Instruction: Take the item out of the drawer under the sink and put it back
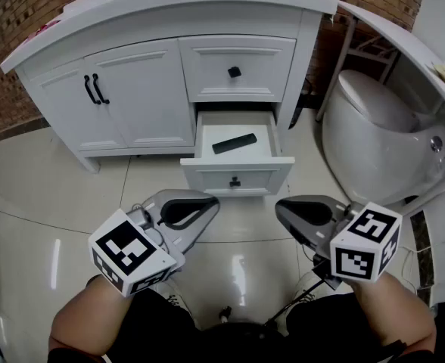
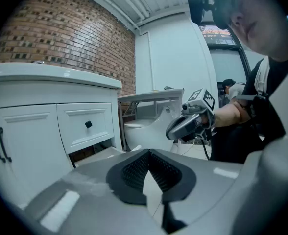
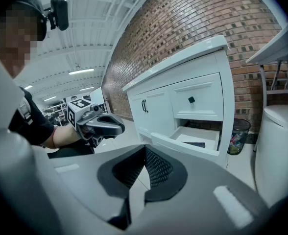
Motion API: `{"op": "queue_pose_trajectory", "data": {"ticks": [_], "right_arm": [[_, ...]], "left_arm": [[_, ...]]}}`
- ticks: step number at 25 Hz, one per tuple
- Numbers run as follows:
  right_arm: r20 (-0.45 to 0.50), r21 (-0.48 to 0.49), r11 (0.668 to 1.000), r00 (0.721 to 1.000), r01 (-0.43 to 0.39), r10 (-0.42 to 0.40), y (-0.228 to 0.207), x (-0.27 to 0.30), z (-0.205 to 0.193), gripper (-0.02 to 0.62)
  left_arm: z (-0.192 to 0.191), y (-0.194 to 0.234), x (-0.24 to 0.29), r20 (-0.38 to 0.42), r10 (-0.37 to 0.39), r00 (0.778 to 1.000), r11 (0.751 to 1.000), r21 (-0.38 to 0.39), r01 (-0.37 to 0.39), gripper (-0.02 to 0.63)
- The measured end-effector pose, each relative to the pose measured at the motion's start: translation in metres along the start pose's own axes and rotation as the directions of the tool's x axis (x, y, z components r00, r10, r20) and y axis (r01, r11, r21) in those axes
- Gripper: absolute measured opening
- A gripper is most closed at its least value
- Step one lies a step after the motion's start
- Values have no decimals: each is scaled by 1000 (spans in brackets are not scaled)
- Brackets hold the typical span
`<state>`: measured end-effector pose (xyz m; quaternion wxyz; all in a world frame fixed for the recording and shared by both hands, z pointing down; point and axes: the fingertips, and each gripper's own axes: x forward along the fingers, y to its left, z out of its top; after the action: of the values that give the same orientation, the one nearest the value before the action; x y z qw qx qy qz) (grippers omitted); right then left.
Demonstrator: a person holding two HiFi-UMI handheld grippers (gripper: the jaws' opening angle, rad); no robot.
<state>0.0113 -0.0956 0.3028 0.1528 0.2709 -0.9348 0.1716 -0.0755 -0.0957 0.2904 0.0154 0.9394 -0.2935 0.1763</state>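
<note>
The lower drawer [image 1: 236,174] of the white vanity under the sink stands pulled open. A flat black item [image 1: 234,143] lies on the drawer's floor; it also shows in the right gripper view as the dark item [image 3: 195,144]. My left gripper [image 1: 210,205] hangs over the tiles in front of the drawer, to its left, shut with nothing in it. My right gripper [image 1: 281,207] is level with it on the right, also shut and empty. Both are well short of the drawer. In the left gripper view the drawer's rim [image 2: 92,156] hides the item.
Above the open drawer is a shut drawer with a black knob [image 1: 234,72]. Two cabinet doors with black handles [image 1: 95,89] are to the left. A white toilet [image 1: 374,134] stands close on the right, and a waste basket [image 3: 238,133] sits between it and the vanity.
</note>
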Motion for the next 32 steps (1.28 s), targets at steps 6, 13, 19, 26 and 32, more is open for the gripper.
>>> {"op": "queue_pose_trajectory", "data": {"ticks": [6,13,19,26,32], "right_arm": [[0,6,1000,1000,26,-26,-3,-5,0,3],[3,0,1000,1000,-3,3,1,-2,1,3],[-2,4,1000,1000,-25,25,4,-3,1,3],[12,22,999,999,-41,40,-2,-6,4,3],[12,43,997,998,-67,66,-6,-1,5,3]], "left_arm": [[1,2,11,4,3,1000,991,135,-4,43],[21,38,23,1,63,998,972,226,-62,101],[37,74,44,-38,107,994,949,302,-90,103],[39,102,80,-83,102,991,935,347,-67,173],[22,133,116,-166,83,983,953,301,-29,178]]}}
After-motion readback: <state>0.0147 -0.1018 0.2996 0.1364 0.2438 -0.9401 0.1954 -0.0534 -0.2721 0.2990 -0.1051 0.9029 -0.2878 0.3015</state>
